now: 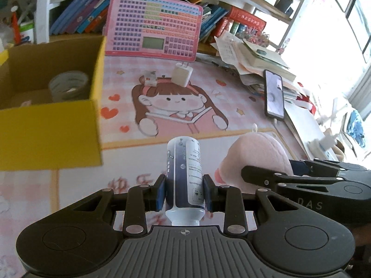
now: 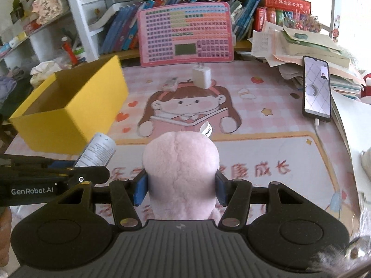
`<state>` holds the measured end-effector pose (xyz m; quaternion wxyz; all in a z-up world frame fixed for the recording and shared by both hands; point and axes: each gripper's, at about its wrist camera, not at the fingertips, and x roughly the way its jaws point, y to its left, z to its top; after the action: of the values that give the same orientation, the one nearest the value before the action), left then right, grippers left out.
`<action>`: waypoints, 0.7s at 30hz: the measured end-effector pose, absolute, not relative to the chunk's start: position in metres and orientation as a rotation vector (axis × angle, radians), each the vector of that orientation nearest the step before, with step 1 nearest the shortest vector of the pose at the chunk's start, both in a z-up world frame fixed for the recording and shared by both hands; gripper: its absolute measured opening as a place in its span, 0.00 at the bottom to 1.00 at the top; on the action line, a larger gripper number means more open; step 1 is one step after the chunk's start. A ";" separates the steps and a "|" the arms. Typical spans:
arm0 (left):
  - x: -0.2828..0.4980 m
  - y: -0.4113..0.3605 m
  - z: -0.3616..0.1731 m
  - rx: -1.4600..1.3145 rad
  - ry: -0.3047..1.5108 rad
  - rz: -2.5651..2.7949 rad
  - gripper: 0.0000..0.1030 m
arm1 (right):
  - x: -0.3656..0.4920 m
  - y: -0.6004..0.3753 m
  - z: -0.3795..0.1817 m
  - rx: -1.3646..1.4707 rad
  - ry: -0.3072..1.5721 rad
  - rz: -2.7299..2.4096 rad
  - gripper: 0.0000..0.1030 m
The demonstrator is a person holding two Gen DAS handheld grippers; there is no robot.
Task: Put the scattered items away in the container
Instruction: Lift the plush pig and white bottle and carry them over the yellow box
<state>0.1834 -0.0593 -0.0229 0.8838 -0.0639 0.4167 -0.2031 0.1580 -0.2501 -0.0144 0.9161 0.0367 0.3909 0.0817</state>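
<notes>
My left gripper (image 1: 184, 193) clamps a white-and-navy bottle (image 1: 184, 173); my right gripper (image 2: 182, 188) squeezes a pink plush toy (image 2: 180, 169); the yellow box (image 1: 49, 125) sits at ten o'clock; a white charger (image 1: 182, 74) lies at twelve

left gripper (image 1: 184, 195): clamped on bottle (image 1: 184, 173), centre bottom
yellow box (image 1: 49, 127): left, tape roll (image 1: 68, 85) inside
plush toy (image 1: 255, 155): right

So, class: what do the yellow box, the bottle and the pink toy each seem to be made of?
Box: likely cardboard, matte yellow outside, plain brown inside, with thin flat walls.
Bottle: probably plastic, translucent white at the neck, under a glossy printed label.
Toy: plush fabric, with a fuzzy pink pile and a sewn tag.
</notes>
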 end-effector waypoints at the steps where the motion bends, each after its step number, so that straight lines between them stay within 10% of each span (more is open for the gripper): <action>1: 0.178 -0.053 -0.022 -0.131 0.864 -0.425 0.30 | 0.152 -0.245 -0.014 0.076 0.804 0.165 0.52; 21: 0.102 0.049 -0.024 -0.146 0.862 -0.436 0.30 | 0.071 -0.144 -0.012 0.069 0.822 0.190 0.52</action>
<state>0.1020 0.0488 -0.0235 0.8831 -0.0699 0.4140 -0.2095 0.0706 -0.1441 -0.0120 0.9119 0.0337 0.3987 0.0920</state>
